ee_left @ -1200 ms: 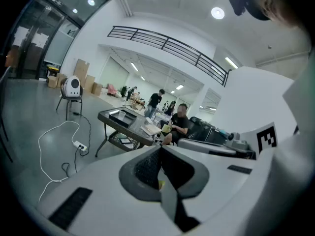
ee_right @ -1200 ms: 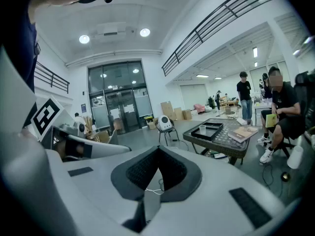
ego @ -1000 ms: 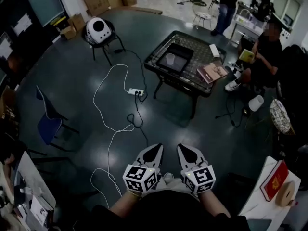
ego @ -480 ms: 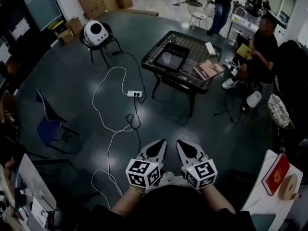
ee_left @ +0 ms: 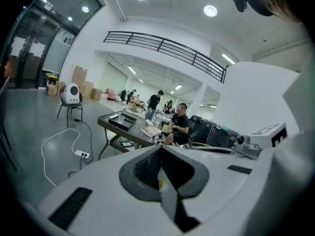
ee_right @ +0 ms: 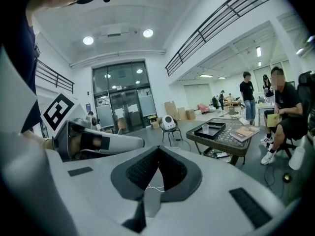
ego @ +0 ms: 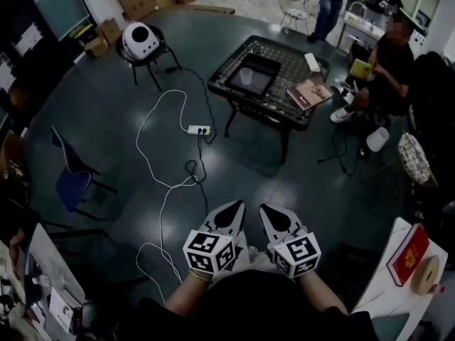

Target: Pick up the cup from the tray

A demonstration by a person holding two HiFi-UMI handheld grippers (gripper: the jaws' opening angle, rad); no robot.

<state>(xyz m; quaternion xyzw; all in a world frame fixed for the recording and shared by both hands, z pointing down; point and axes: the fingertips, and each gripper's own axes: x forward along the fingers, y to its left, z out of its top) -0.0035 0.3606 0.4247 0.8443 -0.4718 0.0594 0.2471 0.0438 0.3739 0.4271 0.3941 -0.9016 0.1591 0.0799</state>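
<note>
A clear plastic cup (ego: 246, 75) stands upright in a black tray (ego: 260, 67) on a dark mesh-top table (ego: 284, 57) far across the floor. Both gripper views show the cup (ee_left: 120, 118) (ee_right: 205, 129) small and distant. My left gripper (ego: 234, 206) and right gripper (ego: 264, 208) are held side by side close to my body, pointing toward the table. The jaws of the left gripper (ee_left: 160, 149) meet at the tips with nothing between them. The right gripper (ee_right: 158, 149) is likewise shut and empty.
A white power strip (ego: 198, 129) and its looping cable lie on the floor between me and the table. A blue chair (ego: 71, 183) stands at left. Books (ego: 310, 94) lie on the table beside a seated person (ego: 387, 69). A white table (ego: 398, 283) stands at lower right.
The table and tray have slid slightly up in the head view. Both grippers stay shut, side by side near my body.
</note>
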